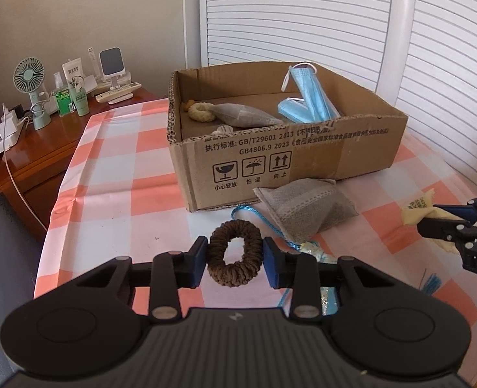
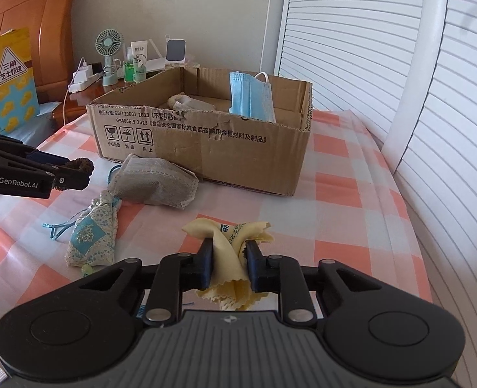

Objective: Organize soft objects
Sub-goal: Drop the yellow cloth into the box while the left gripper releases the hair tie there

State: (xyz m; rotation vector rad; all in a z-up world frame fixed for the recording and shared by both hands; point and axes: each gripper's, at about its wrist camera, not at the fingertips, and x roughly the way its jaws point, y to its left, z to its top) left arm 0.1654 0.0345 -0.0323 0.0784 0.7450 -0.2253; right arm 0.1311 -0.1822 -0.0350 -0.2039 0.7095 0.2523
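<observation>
A brown hair scrunchie [image 1: 235,226] stands upright between the pads of my left gripper [image 1: 235,244], which is shut on it just above the checked cloth. My right gripper [image 2: 229,252] is shut on a crumpled yellow cloth [image 2: 225,236]. The open cardboard box [image 1: 303,161] lies beyond both grippers. It holds blue face masks [image 1: 309,97], a grey sachet [image 1: 244,116] and a beige rope ring [image 1: 201,111]. Another grey sachet [image 2: 157,181] lies against the box's front wall. A blue patterned pouch [image 2: 91,236] with a cord lies nearer, between the grippers.
The pink and white checked cover [image 1: 109,161] spreads under everything. At the far left a wooden nightstand [image 1: 44,142] carries a small fan [image 1: 29,77], bottles and chargers. White louvred doors [image 2: 351,48] run behind and to the right. A yellow bag [image 2: 5,80] leans on the headboard.
</observation>
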